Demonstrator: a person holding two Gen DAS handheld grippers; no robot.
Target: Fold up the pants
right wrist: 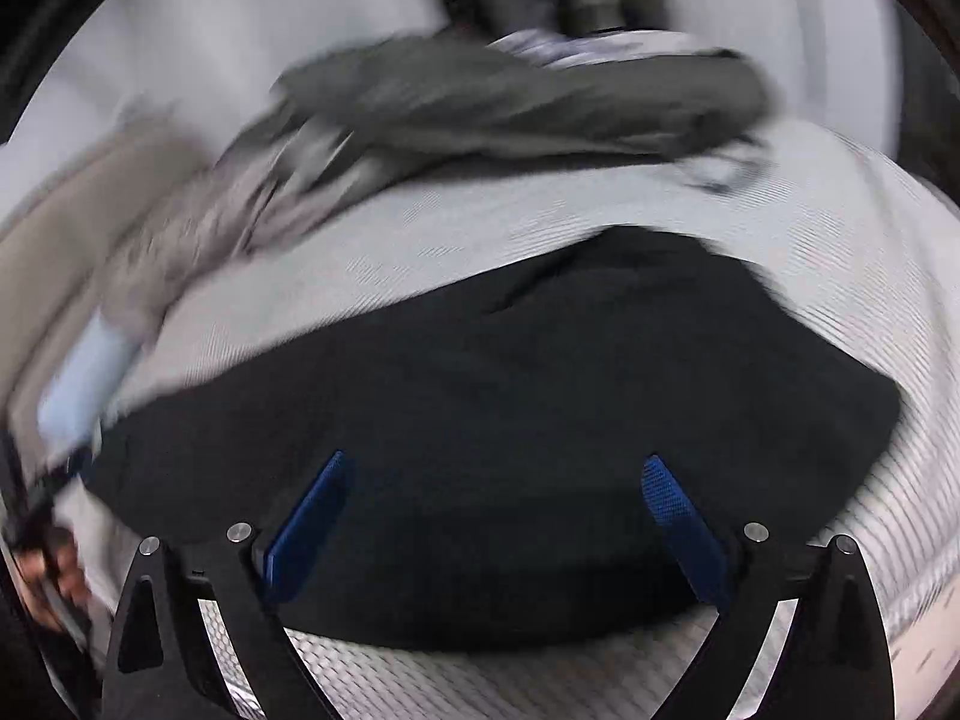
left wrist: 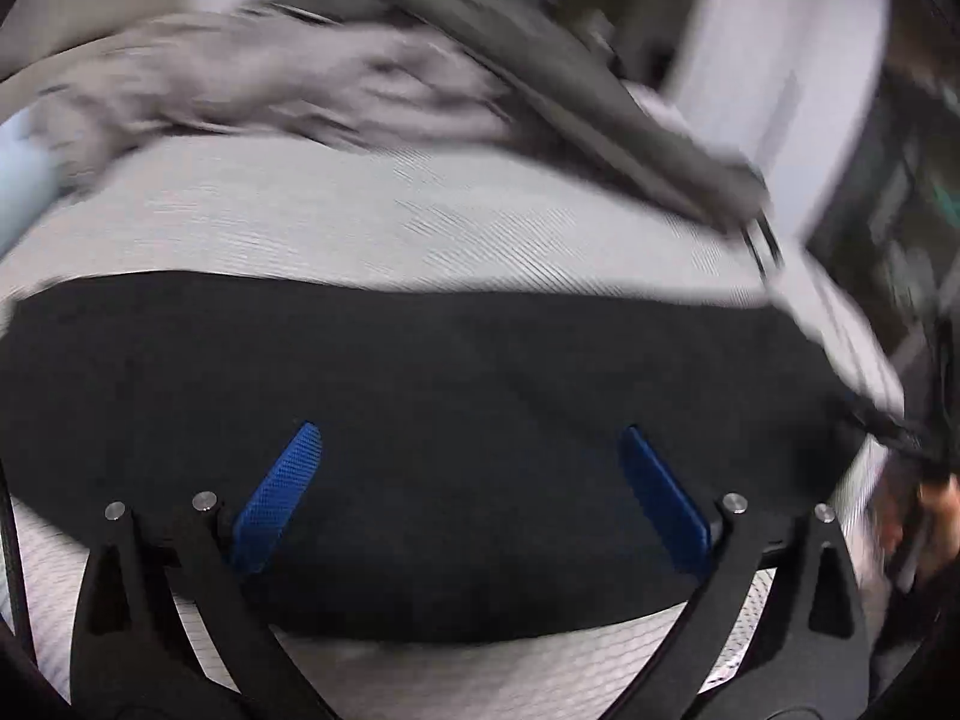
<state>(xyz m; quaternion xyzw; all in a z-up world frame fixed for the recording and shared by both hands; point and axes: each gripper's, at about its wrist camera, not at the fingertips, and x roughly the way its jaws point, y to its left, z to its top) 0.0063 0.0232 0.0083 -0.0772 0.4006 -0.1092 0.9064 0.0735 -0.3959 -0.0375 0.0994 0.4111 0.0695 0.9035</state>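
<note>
Black pants point(left wrist: 432, 420) lie folded into a flat band across the pale mattress point(left wrist: 360, 210); in the right wrist view the same black pants point(right wrist: 510, 420) fill the middle. My left gripper point(left wrist: 468, 438) hovers over them with its blue pads point(left wrist: 276, 498) spread wide and nothing between them. My right gripper point(right wrist: 498, 468) is likewise open above the cloth, its blue pads point(right wrist: 684, 522) clear of it. Both views are blurred by motion.
A heap of grey and dark grey clothes point(left wrist: 288, 78) lies at the far side of the mattress point(right wrist: 540, 222), with grey clothes point(right wrist: 480, 102) there too. A light blue garment point(right wrist: 84, 372) sits at the left. A hand point(right wrist: 48, 576) shows at the lower left edge.
</note>
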